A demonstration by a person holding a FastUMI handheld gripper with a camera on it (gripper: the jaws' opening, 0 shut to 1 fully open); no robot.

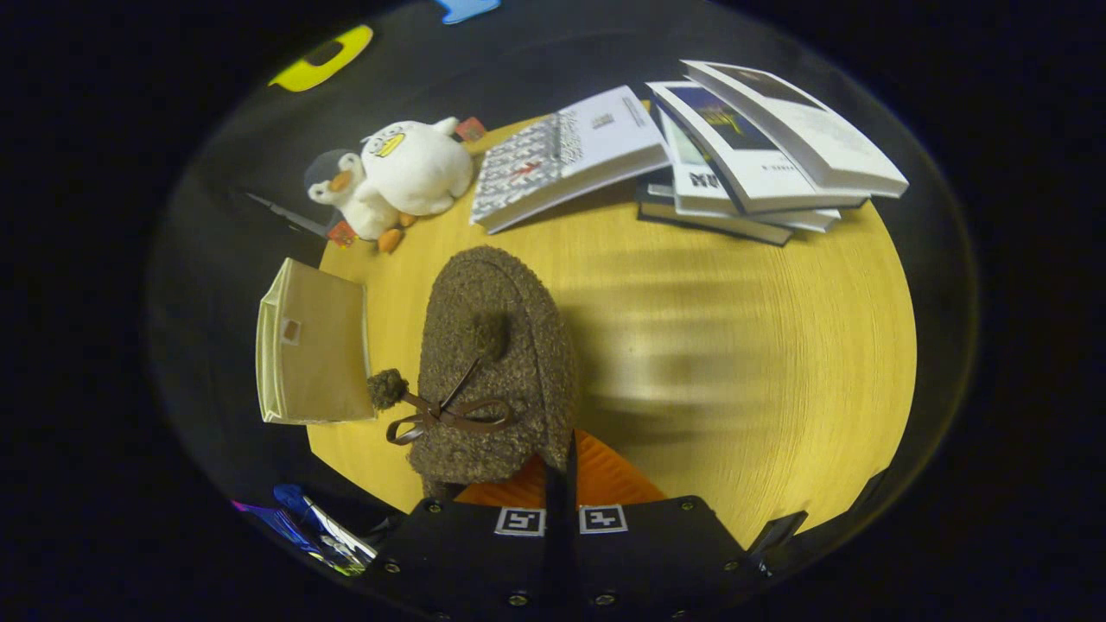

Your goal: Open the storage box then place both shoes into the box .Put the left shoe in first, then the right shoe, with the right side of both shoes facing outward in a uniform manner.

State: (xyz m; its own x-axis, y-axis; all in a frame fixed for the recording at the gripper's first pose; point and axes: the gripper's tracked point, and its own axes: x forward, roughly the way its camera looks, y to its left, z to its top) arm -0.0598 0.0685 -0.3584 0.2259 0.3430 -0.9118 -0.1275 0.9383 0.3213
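Fuzzy brown bouclé slipper with a bow and pompoms hangs light and floppy over the yellow worktop; my hand-held gripper pinches its heel collar, fingers nearly together.

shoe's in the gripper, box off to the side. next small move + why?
Probably carry the brown fuzzy shoe sideways toward the beige storage box at the table edge. The gripper looks shut on the shoe's rear, with the toe pointing ahead beyond the fingers, and the box sits off to the shoe's side, apart from it. I can't tell whether the box is open.
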